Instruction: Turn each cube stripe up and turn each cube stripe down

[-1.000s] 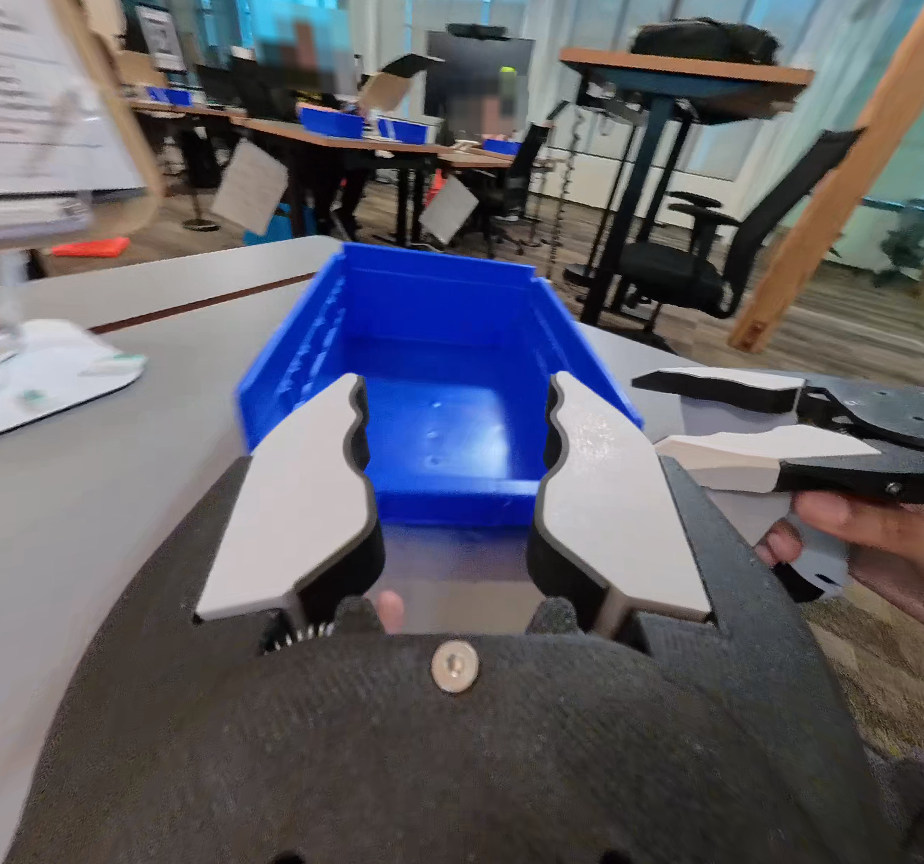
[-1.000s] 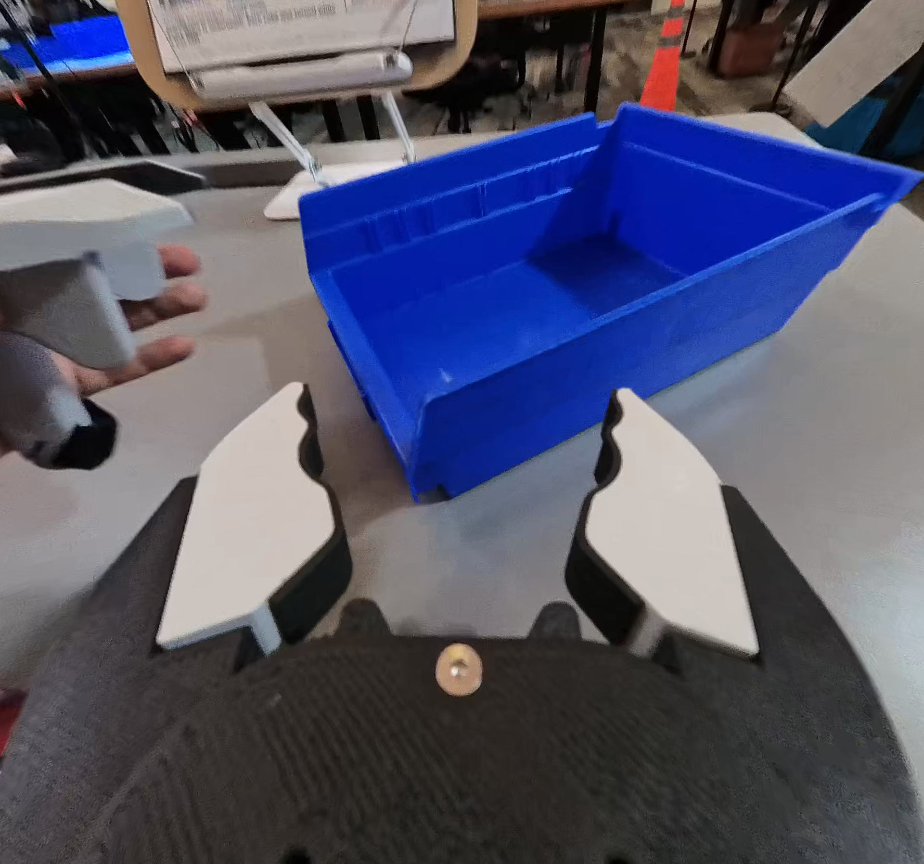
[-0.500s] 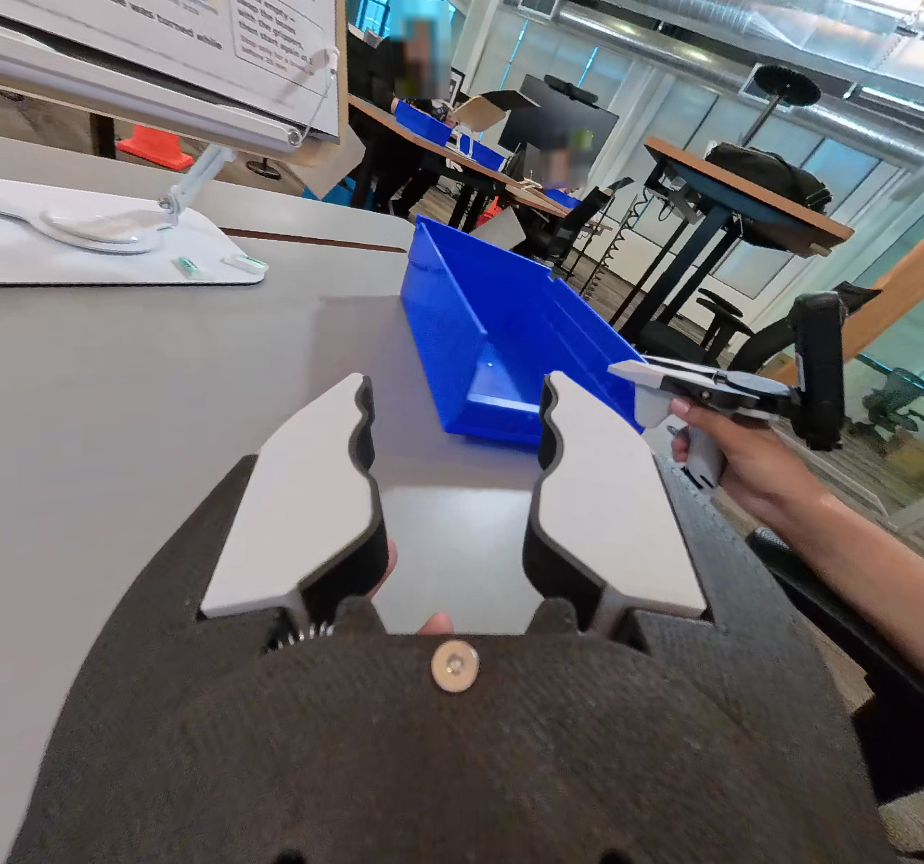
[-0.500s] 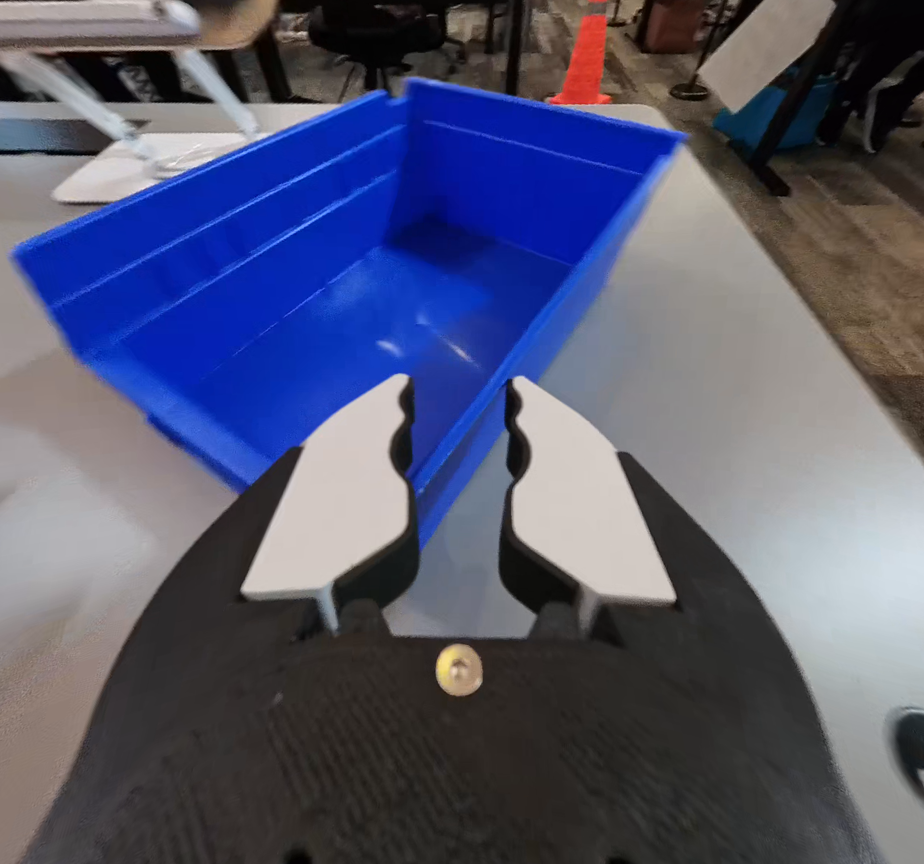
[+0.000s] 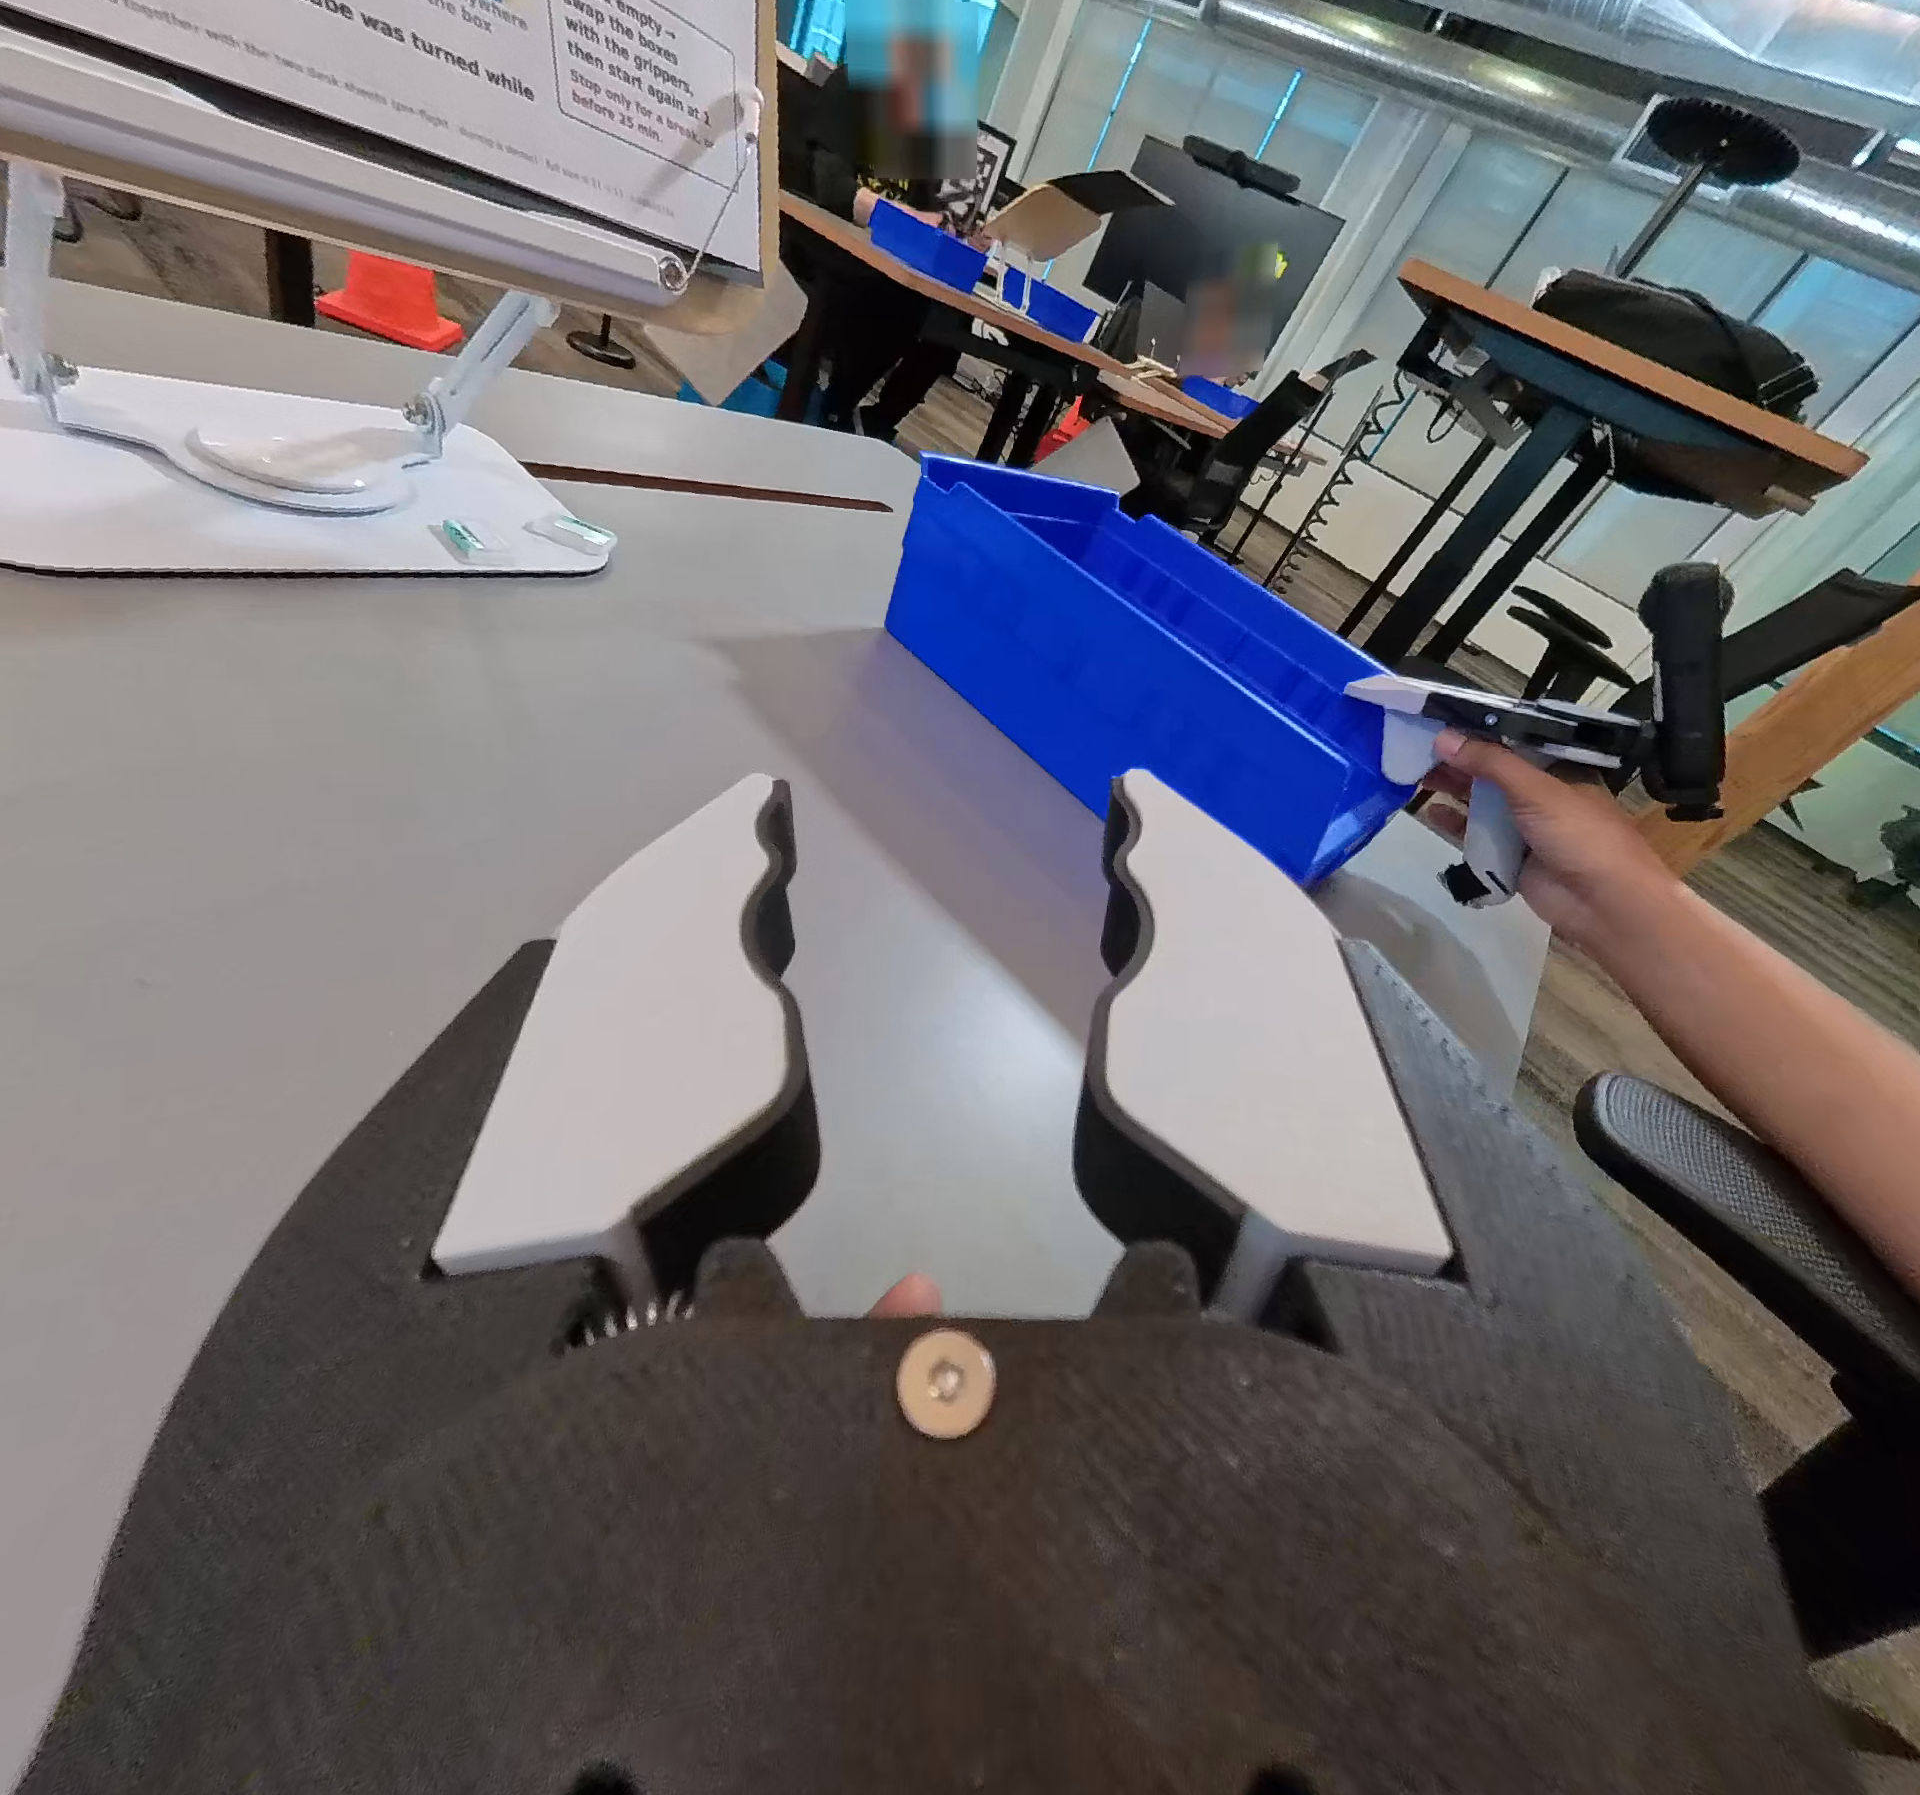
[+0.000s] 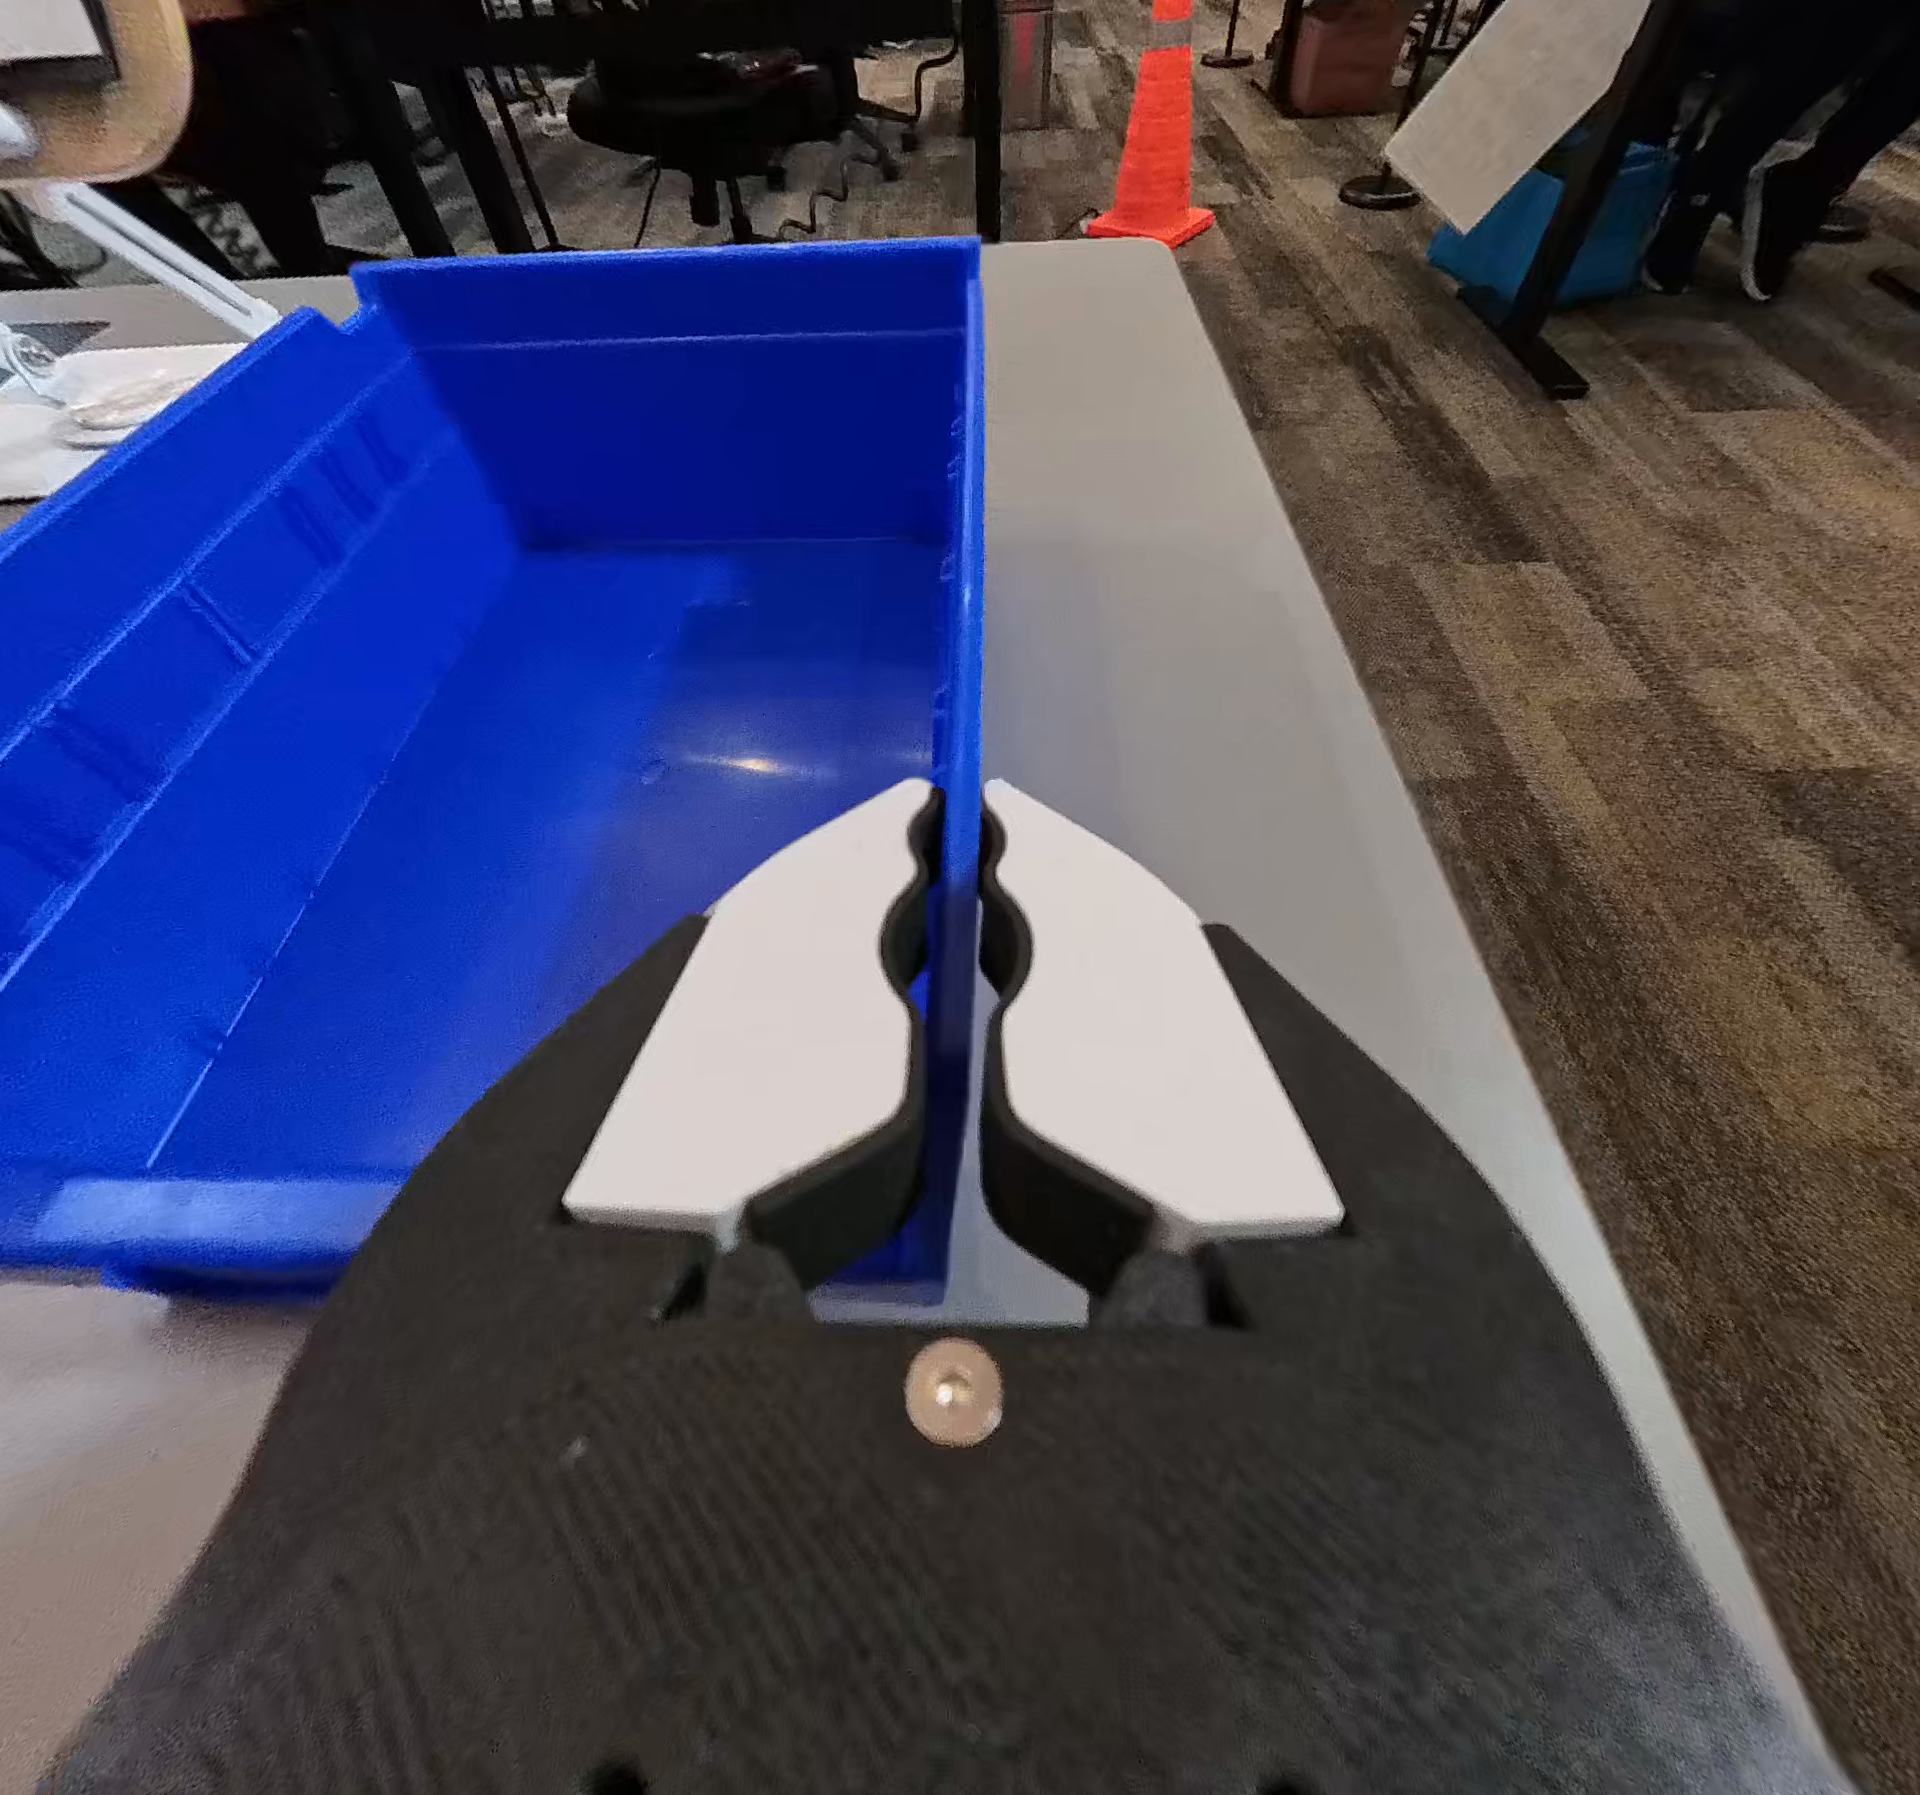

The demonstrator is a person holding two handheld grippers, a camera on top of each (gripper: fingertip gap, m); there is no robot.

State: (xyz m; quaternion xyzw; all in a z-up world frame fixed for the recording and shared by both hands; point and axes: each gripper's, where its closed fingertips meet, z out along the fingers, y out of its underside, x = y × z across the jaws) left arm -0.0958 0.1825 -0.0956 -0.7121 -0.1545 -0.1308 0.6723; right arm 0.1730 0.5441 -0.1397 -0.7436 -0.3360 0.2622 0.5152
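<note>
An empty blue bin (image 6: pixel 468 706) stands on the grey table (image 6: pixel 1122 602) near its right edge. My right gripper (image 6: pixel 961 805) is shut on the bin's right side wall, one finger inside and one outside. In the left wrist view the blue bin (image 5: pixel 1122 665) stands to the right, with the right gripper (image 5: pixel 1392 706) on its near corner. My left gripper (image 5: pixel 940 789) is open and empty over the bare table, left of the bin. No cubes show in either view.
A white stand (image 5: pixel 260 488) holding an instruction board (image 5: pixel 416 10) sits on the table at the back left. The table edge (image 6: pixel 1455 914) runs close to the bin's right side, with floor beyond. A chair arm (image 5: pixel 1745 1215) is at the right.
My right gripper has closed on the bin's right wall. My left gripper has drawn back and to the left, away from the bin, and stays open.
</note>
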